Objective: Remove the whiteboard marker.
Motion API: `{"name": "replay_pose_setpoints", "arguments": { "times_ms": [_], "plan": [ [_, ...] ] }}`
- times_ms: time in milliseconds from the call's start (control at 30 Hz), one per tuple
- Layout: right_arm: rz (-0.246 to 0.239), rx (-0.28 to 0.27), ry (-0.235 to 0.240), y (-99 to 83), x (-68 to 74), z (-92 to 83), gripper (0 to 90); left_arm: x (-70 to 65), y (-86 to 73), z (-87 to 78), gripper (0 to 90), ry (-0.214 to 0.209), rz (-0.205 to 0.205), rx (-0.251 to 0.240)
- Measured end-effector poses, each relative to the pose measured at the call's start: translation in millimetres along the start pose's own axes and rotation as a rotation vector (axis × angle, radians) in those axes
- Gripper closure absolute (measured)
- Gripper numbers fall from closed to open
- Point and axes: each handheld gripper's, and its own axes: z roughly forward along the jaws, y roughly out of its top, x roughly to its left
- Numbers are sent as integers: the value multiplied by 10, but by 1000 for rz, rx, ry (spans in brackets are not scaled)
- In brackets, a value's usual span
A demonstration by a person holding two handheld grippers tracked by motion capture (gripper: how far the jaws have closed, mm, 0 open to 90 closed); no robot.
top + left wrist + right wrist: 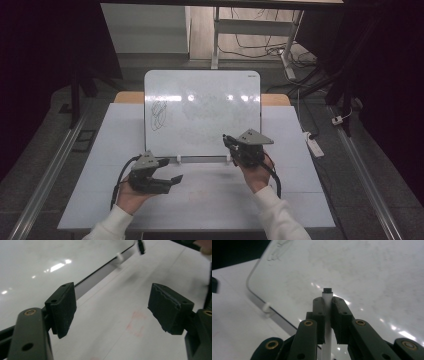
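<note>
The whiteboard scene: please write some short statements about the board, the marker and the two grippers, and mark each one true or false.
1. The right gripper is shut on a white marker. True.
2. The left gripper holds an eraser. False: its jaws stand open with nothing between them.
3. The whiteboard has a dark scribble near its left edge. True.
4. The whiteboard lies flat on the floor. False: it stands on the white table, leaning back.
5. The marker tip is pressed on the scribble. False: the marker is at the board's lower right, far from the scribble.
</note>
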Motion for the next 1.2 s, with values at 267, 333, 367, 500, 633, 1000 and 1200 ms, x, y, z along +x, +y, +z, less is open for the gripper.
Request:
{"name": "replay_pose_setpoints", "arguments": {
  "times_ms": [267, 333, 367, 500, 633, 1000, 1200],
  "plan": [
    [-17, -22, 83, 19, 266, -28, 809, -178, 270, 321, 261, -77, 9, 21],
    [-7, -34, 102, 34, 305, -41, 809, -182, 317, 402, 275, -98, 4, 27],
    [-4, -39, 111, 42, 323, -47, 809, -181, 336, 445, 281, -105, 0, 33],
    [-11, -56, 129, 71, 383, -68, 809, -164, 389, 580, 324, -129, -26, 38],
    [3, -69, 149, 93, 415, -83, 809, -170, 430, 673, 369, -159, -45, 34],
    [-23, -86, 178, 118, 559, -61, 808, -160, 415, 756, 517, -251, -78, 35],
    [-52, -95, 191, 135, 643, -69, 808, -168, 391, 779, 638, -279, -77, 35]
  ]
}}
